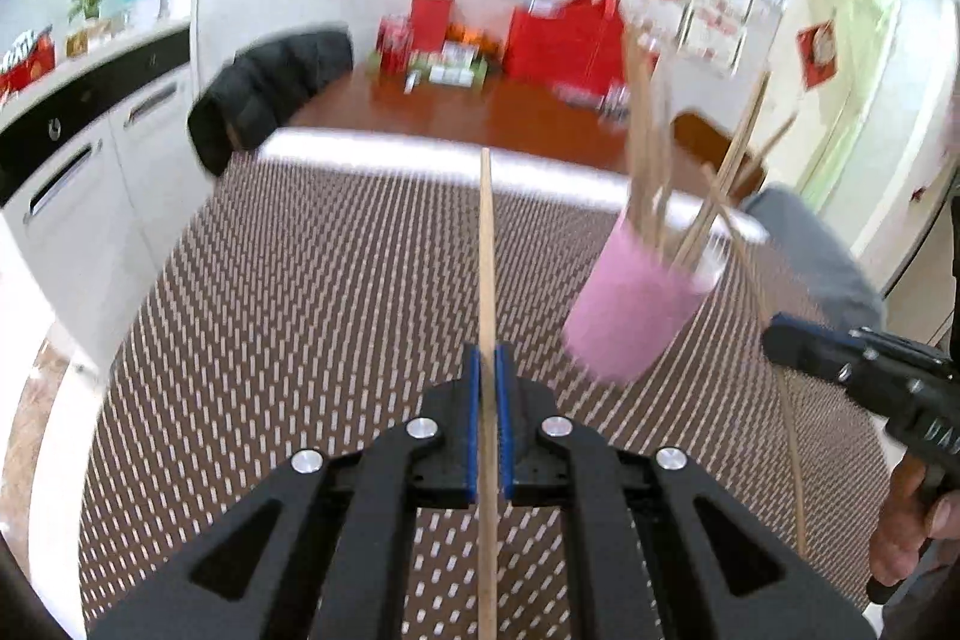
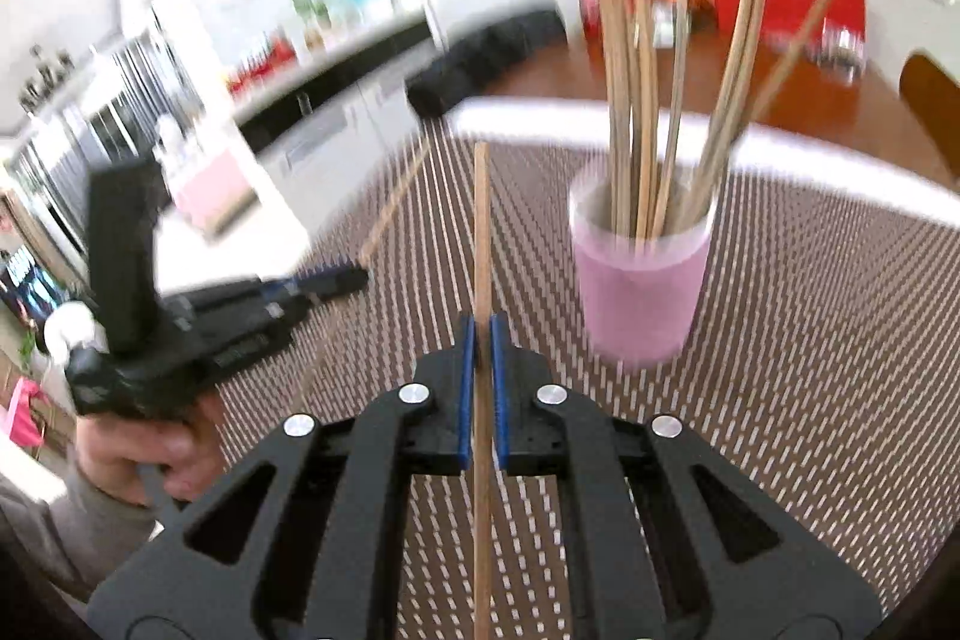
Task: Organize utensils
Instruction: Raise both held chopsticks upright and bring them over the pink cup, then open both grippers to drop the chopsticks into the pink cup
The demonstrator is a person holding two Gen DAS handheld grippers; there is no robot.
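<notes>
My left gripper [image 1: 488, 358] is shut on a wooden chopstick [image 1: 486, 244] that runs straight ahead between its blue pads, above the woven mat. My right gripper [image 2: 480, 331] is likewise shut on a second wooden chopstick [image 2: 481, 232]. A pink cup [image 1: 636, 316] with several chopsticks standing in it sits on the mat, ahead and to the right of both grippers; the same cup [image 2: 639, 286] is nearer in the right wrist view. In the left wrist view the right gripper [image 1: 780, 340] comes in from the right with its chopstick [image 1: 793, 460]. The left gripper [image 2: 354, 277] shows at the left in the right wrist view.
A brown-and-white woven mat [image 1: 312, 316] covers the near table, with a white edge [image 1: 420, 148] behind it. Beyond lie a dark wooden table [image 1: 480, 106] with red boxes [image 1: 558, 40], a black jacket on a chair [image 1: 270, 88] and white cabinets [image 1: 90, 178] at the left.
</notes>
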